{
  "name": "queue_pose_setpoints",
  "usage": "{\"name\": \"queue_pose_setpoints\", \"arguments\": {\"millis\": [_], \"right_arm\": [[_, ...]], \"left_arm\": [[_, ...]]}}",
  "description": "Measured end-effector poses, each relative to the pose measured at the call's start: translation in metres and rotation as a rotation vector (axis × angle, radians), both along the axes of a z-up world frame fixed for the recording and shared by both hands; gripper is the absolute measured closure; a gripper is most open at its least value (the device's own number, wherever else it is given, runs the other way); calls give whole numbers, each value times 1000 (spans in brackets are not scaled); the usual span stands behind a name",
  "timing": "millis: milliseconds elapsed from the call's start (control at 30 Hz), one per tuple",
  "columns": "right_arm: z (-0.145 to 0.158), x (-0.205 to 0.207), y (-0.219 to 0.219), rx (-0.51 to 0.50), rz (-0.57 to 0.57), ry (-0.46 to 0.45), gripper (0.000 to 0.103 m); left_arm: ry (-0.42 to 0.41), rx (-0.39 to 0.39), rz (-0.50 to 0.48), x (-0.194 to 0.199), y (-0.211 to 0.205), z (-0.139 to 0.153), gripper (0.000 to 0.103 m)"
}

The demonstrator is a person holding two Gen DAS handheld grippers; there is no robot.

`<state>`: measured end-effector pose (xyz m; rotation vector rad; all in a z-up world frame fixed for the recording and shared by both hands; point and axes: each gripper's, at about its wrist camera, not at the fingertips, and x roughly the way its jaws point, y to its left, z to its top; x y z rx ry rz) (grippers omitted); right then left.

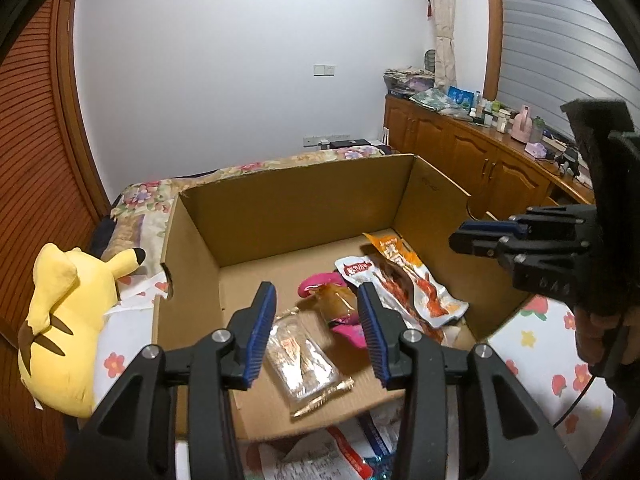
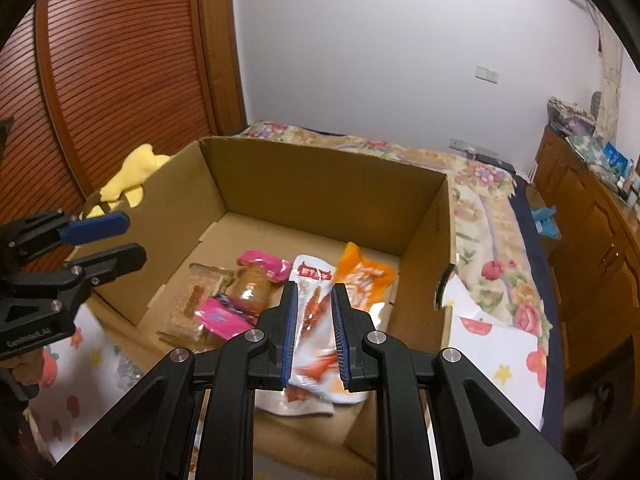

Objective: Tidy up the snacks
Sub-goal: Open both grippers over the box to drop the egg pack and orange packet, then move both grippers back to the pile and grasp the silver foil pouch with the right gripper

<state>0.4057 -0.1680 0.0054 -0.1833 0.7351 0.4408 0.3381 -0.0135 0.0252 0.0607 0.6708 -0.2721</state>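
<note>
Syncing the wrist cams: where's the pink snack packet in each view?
Left wrist: pink snack packet on the box floor, just above centre, between the left gripper's fingers.
Right wrist: left of centre, left of the white packet.
Shared landmark: cardboard box.

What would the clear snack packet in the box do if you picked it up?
The clear snack packet would probably bend and crinkle, since it is thin film with crimped ends. It looks flat, so likely light. The shiny wrapper may slip.
</note>
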Motion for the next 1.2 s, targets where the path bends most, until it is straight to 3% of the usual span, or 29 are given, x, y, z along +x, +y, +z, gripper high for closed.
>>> {"name": "queue_pose_setpoints", "arguments": {"millis": [167, 300, 433, 567, 767, 900, 1200], "right_arm": [[23, -34, -7, 48, 0, -41, 85], [35, -73, -14, 82, 5, -58, 70], [31, -110, -21, 92, 0, -52, 63], [15, -146, -29, 97, -23, -36, 55], [-19, -187, -39, 81, -36, 7, 55], [-49, -203, -44, 81, -43, 62, 54], [-103, -219, -42, 39, -32, 156, 53]], "left_arm": [[-16, -13, -12, -29, 4, 6, 61], [-40, -14, -26, -64, 8, 12, 57], [-47, -22, -29, -93, 13, 10, 52], [-37, -27, -28, -122, 16, -2, 48], [-6, -25, -37, -154, 17, -24, 39], [2, -37, -32, -170, 19, -41, 34], [54, -42, -13, -178, 24, -68, 33]]}}
